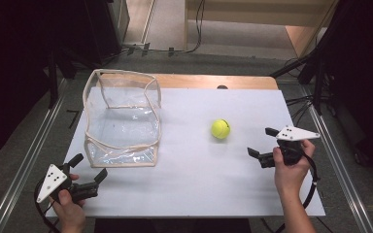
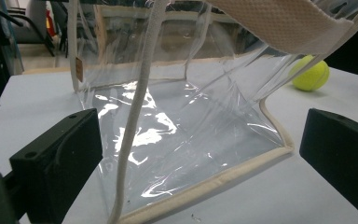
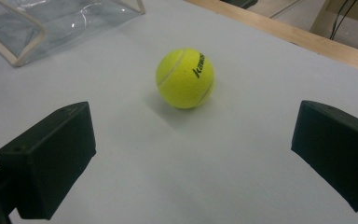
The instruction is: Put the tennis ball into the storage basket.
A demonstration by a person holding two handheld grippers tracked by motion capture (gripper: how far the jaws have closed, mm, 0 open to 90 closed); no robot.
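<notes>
The tennis ball point(image 1: 220, 129) sits alone on the white surface point(image 1: 199, 184), a little right of centre in the high view, well apart from everything else. In the right gripper view the tennis ball point(image 3: 185, 78) lies ahead of the jaws and slightly left of the midline between them, with bare surface between it and the jaw tips. Being round, it has no long axis to line up with; only the approach direction matters.

The right gripper point(image 1: 262, 147), at the right of the high view, has its jaws spread wide and empty, pointing left and slightly up the frame toward the ball. It is clearly the nearer one, so the reach likely falls to it.

The clear bag point(image 1: 121, 119) with cream piping stands open at the upper left of the high view, well away from the ball. The left gripper point(image 1: 88, 168), low at the left, also gapes wide with nothing held, aimed at the bag's near bottom corner; in the left gripper view the clear bag point(image 2: 168, 121) is just ahead of the jaws.

The bag's top edge and strap are cut off at the top of the left gripper view, and glare makes its clear walls hard to trace.
</notes>
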